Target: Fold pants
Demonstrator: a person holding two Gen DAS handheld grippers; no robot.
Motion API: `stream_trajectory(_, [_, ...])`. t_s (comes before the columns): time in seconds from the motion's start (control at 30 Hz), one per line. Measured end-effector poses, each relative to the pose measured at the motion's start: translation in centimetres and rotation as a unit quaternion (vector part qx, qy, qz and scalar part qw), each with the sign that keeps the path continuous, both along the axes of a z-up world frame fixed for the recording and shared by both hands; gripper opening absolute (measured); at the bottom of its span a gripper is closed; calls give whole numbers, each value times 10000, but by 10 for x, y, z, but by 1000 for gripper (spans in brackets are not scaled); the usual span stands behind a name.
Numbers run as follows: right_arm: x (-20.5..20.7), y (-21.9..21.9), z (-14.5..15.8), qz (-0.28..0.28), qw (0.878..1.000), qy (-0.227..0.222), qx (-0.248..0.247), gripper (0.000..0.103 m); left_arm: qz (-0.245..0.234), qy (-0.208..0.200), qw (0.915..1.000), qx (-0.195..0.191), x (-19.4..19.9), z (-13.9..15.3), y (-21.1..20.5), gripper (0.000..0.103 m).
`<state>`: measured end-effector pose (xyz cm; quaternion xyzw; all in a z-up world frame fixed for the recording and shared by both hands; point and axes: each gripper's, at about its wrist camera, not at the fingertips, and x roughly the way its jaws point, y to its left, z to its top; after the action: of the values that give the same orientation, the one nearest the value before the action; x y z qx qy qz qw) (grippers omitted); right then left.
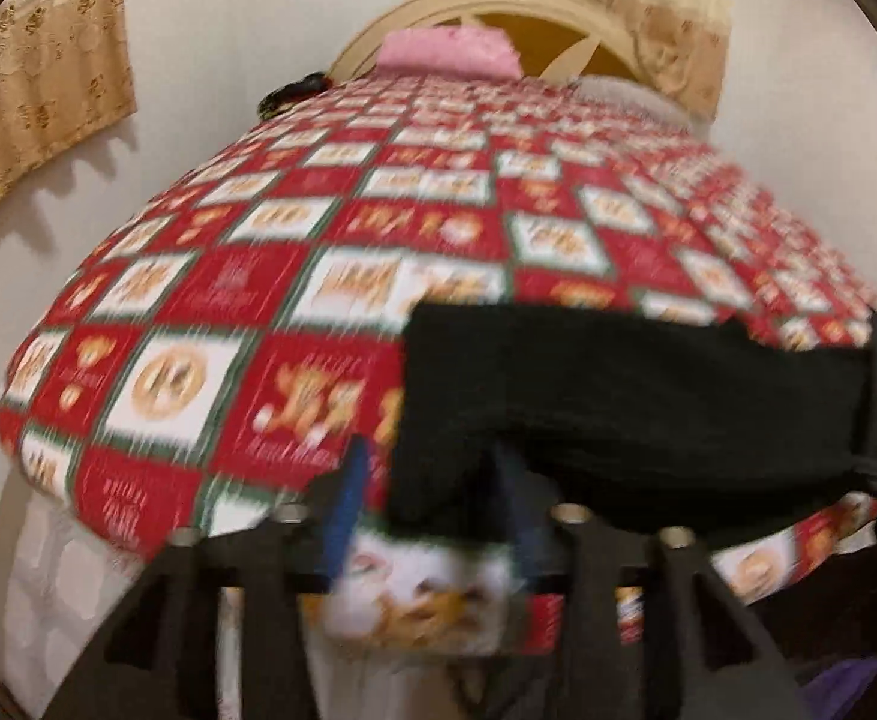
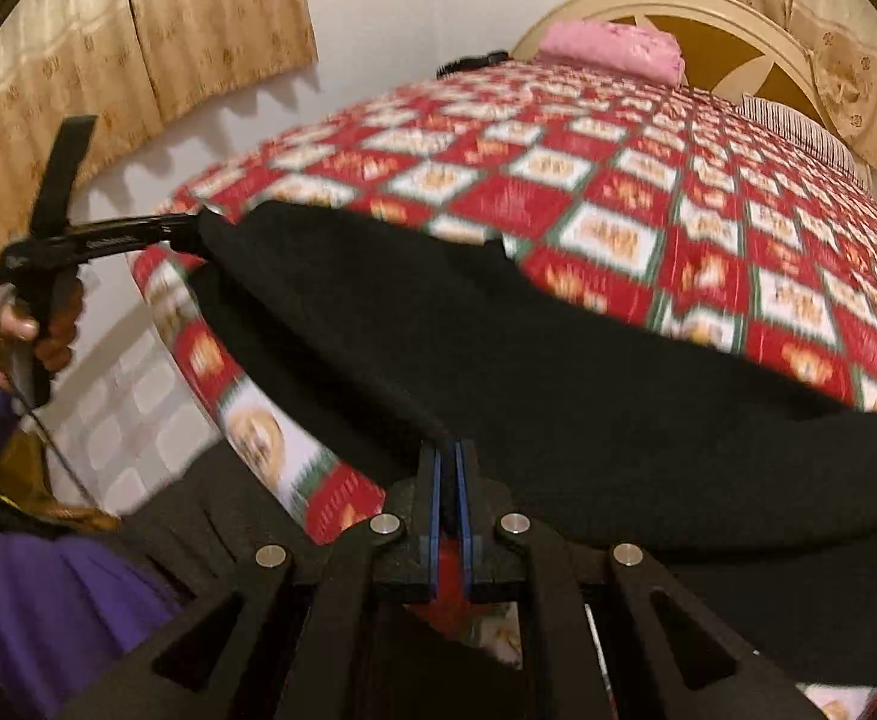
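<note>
Black soft-fabric pants [image 2: 498,360], limp and light, draped over the red-checked quilted bed's [image 2: 708,228] near edge; right hand-held gripper [image 2: 450,480] pinched their hem, left hand-held gripper [image 1: 438,480] stood spread; best gripped at corners.

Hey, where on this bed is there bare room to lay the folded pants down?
The red-and-white patterned bedspread lies bare through the middle, between the black pants at the near edge and the pink folded cloth by the cream headboard. The near edge is crowded: pants and both grippers.
</note>
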<state>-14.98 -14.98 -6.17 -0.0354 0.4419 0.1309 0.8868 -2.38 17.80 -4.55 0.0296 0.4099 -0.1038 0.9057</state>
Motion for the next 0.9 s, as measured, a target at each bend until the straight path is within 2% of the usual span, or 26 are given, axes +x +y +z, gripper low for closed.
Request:
stream_trajectory(0.07, [-1, 0, -11, 22, 9999, 88, -87, 5, 210, 150, 9994, 234, 0, -13, 7, 68])
stream_trajectory(0.2, [-6, 3, -15, 65, 9997, -10, -221, 5, 362, 328, 9986, 182, -4, -22, 20, 69])
stream_trajectory(0.37, [-8, -1, -15, 34, 10000, 26, -89, 9, 396, 333, 9945, 911, -13, -23, 22, 69])
stream_trajectory(0.47, [-15, -6, 3, 60, 9998, 134, 121, 12, 496, 130, 9951, 845, -25, -3, 35, 69])
stream_trajectory(0.57, [-17, -17, 36, 58, 9980, -219, 590, 17, 608, -323, 9965, 482, -26, 29, 40, 70])
stream_trajectory(0.6, [-15, -22, 48, 27, 9960, -383, 809, 33, 584, -472, 9966, 330, -23, 38, 38, 70])
stream_trajectory(0.63, [-8, -29, 59, -47, 9928, -589, 1043, 60, 530, -596, 9966, 203, -20, 46, 32, 70])
stream_trajectory(0.7, [9, -33, 70, -216, 9881, -946, 1192, 82, 342, -802, 9962, 23, -10, 55, 12, 70])
stream_trajectory(0.77, [35, -33, 71, -322, 9856, -1101, 1246, 82, 236, -864, 9960, 78, 4, 52, -17, 70])
stream_trajectory(0.83, [65, -32, 63, -385, 9838, -941, 1478, 80, 170, -757, 9969, 115, 16, 39, -43, 70])
stream_trajectory(0.87, [82, -31, 55, -422, 9821, -765, 1668, 75, 122, -636, 9978, 136, 22, 28, -56, 70])
stream_trajectory(0.9, [93, -30, 49, -445, 9810, -634, 1776, 65, 83, -504, 9985, 191, 24, 16, -68, 70])
